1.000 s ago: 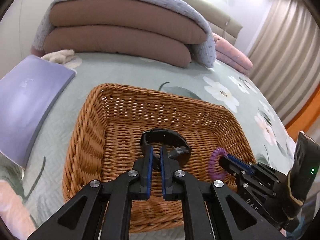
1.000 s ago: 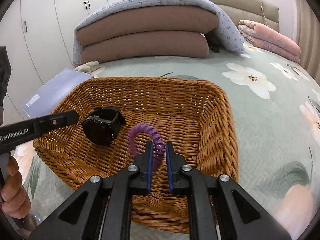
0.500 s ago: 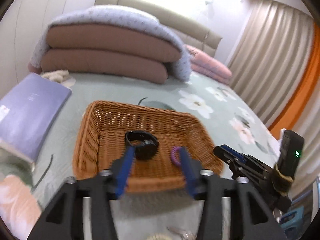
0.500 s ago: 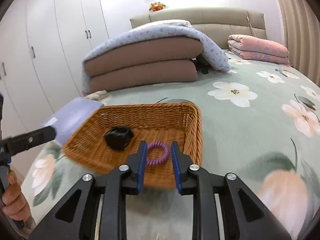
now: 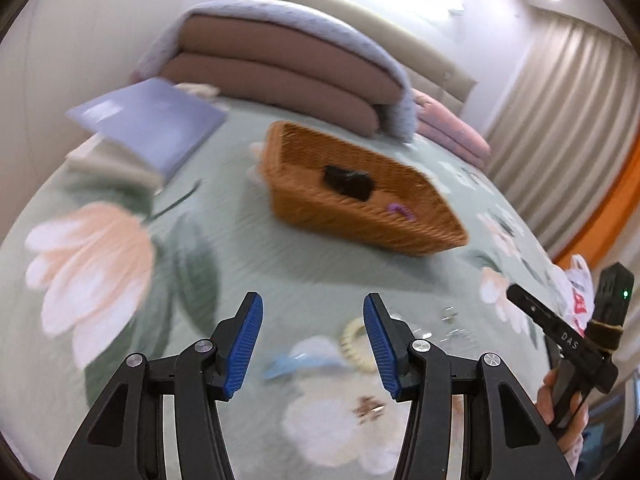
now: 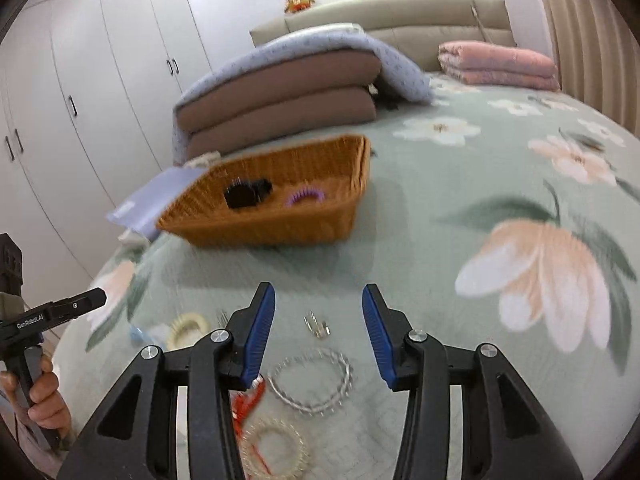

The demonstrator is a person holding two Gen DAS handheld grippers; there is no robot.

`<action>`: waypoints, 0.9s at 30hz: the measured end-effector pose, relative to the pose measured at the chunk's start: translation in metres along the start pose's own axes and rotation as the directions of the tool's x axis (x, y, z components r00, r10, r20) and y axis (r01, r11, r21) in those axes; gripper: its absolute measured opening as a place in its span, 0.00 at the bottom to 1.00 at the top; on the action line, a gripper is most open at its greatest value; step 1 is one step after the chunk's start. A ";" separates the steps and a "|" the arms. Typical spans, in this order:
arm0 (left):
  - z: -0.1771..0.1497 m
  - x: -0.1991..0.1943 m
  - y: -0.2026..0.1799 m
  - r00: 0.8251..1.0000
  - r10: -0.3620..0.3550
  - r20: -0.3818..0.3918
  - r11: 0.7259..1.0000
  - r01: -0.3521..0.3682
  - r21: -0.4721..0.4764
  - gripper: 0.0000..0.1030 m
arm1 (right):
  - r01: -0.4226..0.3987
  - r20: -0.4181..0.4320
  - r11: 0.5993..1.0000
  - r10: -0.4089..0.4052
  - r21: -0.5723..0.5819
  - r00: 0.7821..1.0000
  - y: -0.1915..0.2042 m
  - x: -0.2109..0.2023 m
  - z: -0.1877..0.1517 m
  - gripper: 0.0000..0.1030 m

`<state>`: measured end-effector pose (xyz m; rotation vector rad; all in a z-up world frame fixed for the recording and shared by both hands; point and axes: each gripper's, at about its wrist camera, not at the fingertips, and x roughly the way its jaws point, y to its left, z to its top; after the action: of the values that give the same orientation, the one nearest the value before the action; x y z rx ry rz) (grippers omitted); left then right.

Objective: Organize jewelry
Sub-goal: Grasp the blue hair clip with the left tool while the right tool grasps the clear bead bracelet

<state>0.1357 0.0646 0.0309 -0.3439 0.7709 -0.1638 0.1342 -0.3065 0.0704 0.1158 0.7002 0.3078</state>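
Note:
The wicker basket [image 5: 360, 226] [image 6: 260, 229] stands mid-bed with a black watch [image 5: 347, 182] [image 6: 245, 194] and a purple coil hair tie [image 5: 400, 211] [image 6: 306, 198] lying inside. My left gripper [image 5: 312, 303] is open and empty, well short of the basket, over a cream coil tie [image 5: 354, 344] [image 6: 188, 326] and a blue clip [image 5: 296, 364]. My right gripper [image 6: 318, 296] has its jaws opening, with nothing held. Below it on the bedspread lie a silver bracelet [image 6: 310, 378], small silver earrings [image 6: 318, 326], a red piece [image 6: 246, 400] and a pale beaded ring [image 6: 276, 452].
Folded brown quilts [image 6: 280, 96] under a blue-grey blanket lie behind the basket, with a lilac pad [image 5: 152, 122] to its left and pink bedding [image 6: 496, 64] at the back right. White wardrobes [image 6: 80, 100] stand left, curtains [image 5: 560, 120] right. A hand [image 6: 44, 396] holds the left gripper's handle.
Both grippers let go of the watch and the purple tie in the basket, opened, and drew back to the near part of the bed, where loose jewelry lies.

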 end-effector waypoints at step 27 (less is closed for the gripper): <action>-0.052 0.031 -0.046 0.968 -0.035 -0.248 0.911 0.133 0.390 0.52 | 0.011 -0.168 0.999 -0.016 -0.031 0.986 -0.016 0.017 -0.032 0.48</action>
<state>0.1197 0.0010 -0.0077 0.0400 0.9343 -0.4466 0.1300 -0.3163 0.0320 0.0568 0.8637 0.3169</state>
